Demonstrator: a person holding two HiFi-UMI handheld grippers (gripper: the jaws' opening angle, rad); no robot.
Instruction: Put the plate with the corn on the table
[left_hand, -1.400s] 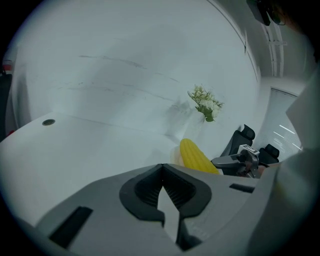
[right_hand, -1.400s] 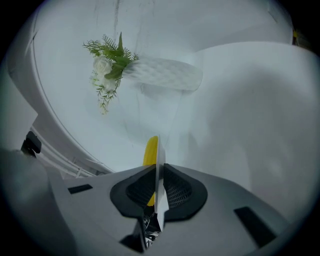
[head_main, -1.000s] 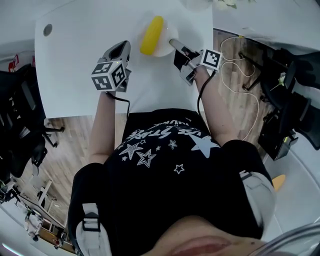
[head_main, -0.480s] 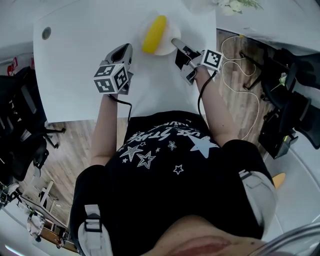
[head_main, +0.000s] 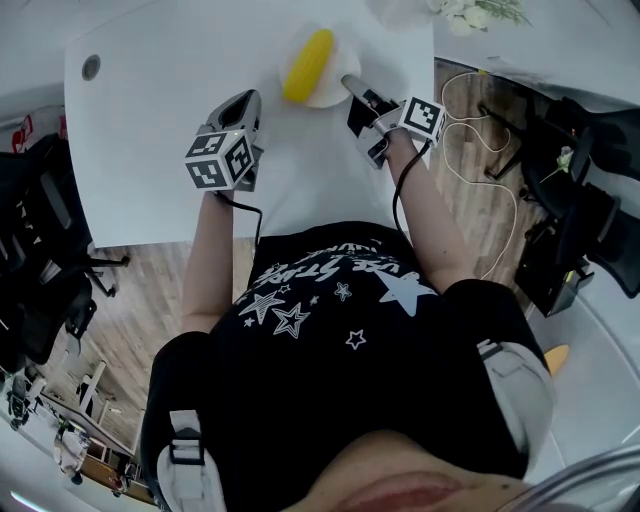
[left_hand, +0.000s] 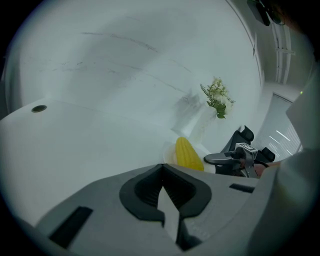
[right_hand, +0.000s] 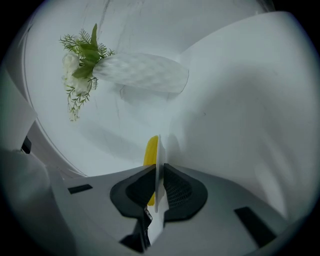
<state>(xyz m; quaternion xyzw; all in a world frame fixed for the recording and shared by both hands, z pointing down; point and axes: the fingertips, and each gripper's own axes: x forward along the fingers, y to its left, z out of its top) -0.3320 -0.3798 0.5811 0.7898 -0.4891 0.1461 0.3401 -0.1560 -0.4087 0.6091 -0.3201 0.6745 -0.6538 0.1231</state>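
A yellow corn cob (head_main: 308, 65) lies on a small white plate (head_main: 337, 92) at the far middle of the white table (head_main: 160, 150). My right gripper (head_main: 348, 82) is shut on the plate's near right rim. In the right gripper view the plate (right_hand: 159, 155) runs edge-on between the pads, with the corn (right_hand: 150, 150) behind it. I cannot tell whether the plate touches the table. My left gripper (head_main: 245, 100) hovers left of the plate, shut and holding nothing. In the left gripper view the corn (left_hand: 188, 154) lies just ahead, beyond the left gripper (left_hand: 161, 167).
A white vase (right_hand: 145, 72) with green and white flowers (right_hand: 80, 55) stands just beyond the plate at the table's far edge (head_main: 400, 10). A cable hole (head_main: 91, 67) marks the far left corner. Right of the table are loose cable (head_main: 480, 110) and black chairs (head_main: 590, 150).
Almost nothing: the right gripper and the plate have shifted a touch farther over the table. The left gripper stays where it was.
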